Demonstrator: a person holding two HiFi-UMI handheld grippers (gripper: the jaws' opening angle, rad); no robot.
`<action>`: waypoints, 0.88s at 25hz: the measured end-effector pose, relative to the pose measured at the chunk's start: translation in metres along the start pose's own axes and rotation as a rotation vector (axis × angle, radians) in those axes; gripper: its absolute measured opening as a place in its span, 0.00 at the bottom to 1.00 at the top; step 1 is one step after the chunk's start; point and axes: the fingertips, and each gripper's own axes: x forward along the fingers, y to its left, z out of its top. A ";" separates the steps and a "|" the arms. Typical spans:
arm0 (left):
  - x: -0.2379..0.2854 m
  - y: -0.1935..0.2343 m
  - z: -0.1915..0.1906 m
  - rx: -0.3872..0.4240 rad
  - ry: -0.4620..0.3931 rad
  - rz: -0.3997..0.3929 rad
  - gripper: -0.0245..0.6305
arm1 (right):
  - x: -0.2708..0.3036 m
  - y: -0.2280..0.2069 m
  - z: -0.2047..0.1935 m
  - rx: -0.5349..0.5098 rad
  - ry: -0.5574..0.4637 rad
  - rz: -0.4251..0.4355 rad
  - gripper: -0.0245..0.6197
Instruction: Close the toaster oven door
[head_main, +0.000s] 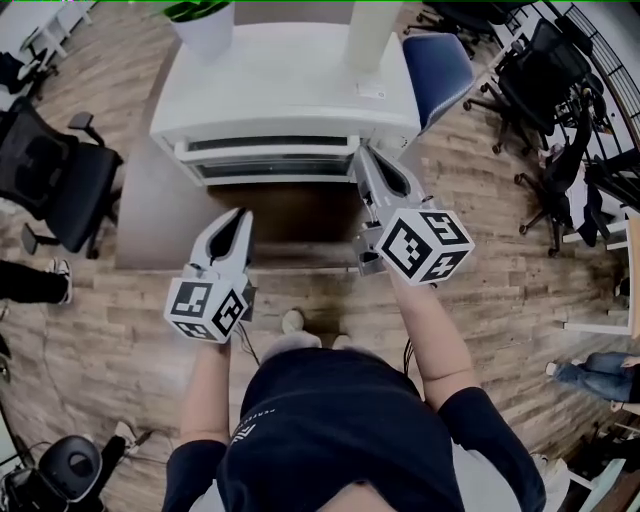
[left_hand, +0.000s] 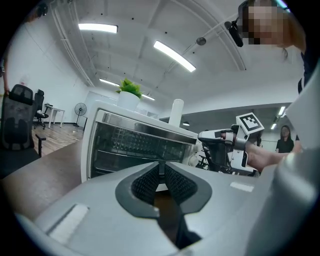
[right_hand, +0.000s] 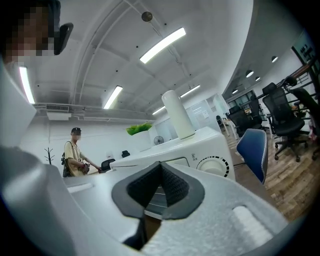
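A white toaster oven (head_main: 290, 90) stands on a brown table (head_main: 150, 220). Its glass door (head_main: 270, 160) stands upright against the front, with the white handle bar (head_main: 265, 151) along its top. The left gripper view shows the door (left_hand: 135, 145) with the racks behind the glass. My left gripper (head_main: 243, 215) hovers over the table in front of the oven, jaws shut and holding nothing (left_hand: 161, 165). My right gripper (head_main: 362, 150) is by the oven's front right corner, near the dial (right_hand: 215, 165), also shut and holding nothing (right_hand: 161, 165).
A potted plant (head_main: 205, 25) and a white cylinder (head_main: 370, 30) stand on the oven's top. A blue chair (head_main: 440, 65) is behind the table at right. Black office chairs stand at left (head_main: 50, 170) and at right (head_main: 545, 80). A person (right_hand: 75, 155) stands far off.
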 end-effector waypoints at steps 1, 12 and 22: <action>0.001 0.000 0.001 0.000 0.000 -0.004 0.11 | -0.002 0.001 -0.001 -0.010 -0.001 -0.004 0.04; 0.005 -0.017 0.024 -0.022 -0.018 -0.028 0.08 | -0.029 -0.003 -0.017 -0.029 0.044 -0.028 0.04; -0.005 -0.037 0.014 -0.035 -0.022 -0.012 0.05 | -0.058 -0.010 -0.042 -0.059 0.094 -0.035 0.04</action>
